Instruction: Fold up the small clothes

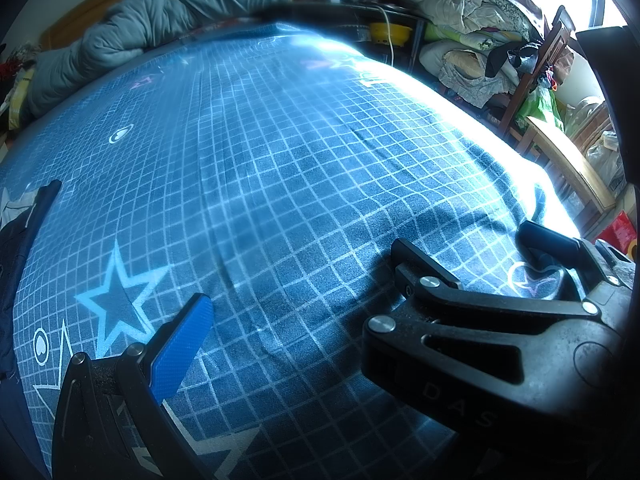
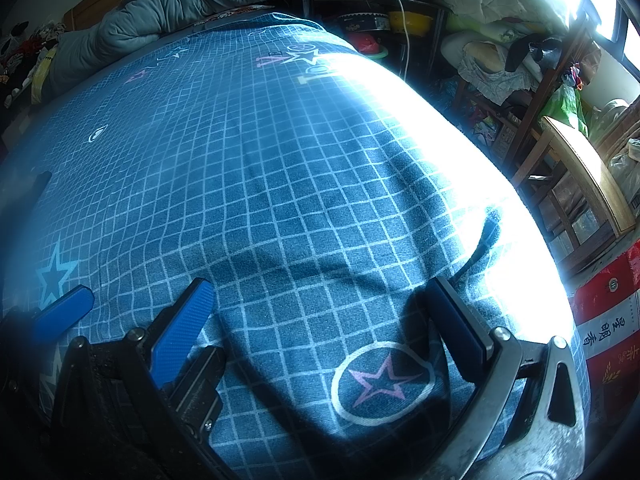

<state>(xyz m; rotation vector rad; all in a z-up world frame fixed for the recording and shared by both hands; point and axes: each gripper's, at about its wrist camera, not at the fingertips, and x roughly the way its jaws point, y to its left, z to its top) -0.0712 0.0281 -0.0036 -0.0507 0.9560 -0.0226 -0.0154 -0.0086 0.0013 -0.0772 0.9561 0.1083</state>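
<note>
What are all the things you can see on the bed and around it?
Sheet: one, blue with white grid and stars, covers the bed.
Quilt: one, grey, bunched at the far end of the bed.
Dark clothes: a few, navy, at the bed's left edge.
Bedding pile: several, pale, stacked on the right.
Chair: one, wooden, right of the bed.
Box: one, red and white, by the chair.
Bowl: one, yellow, on the far shelf.
Left tool: one, black with blue pad, open, over the sheet.
Right tool: one, black with blue pads, open, over the sheet.
</note>
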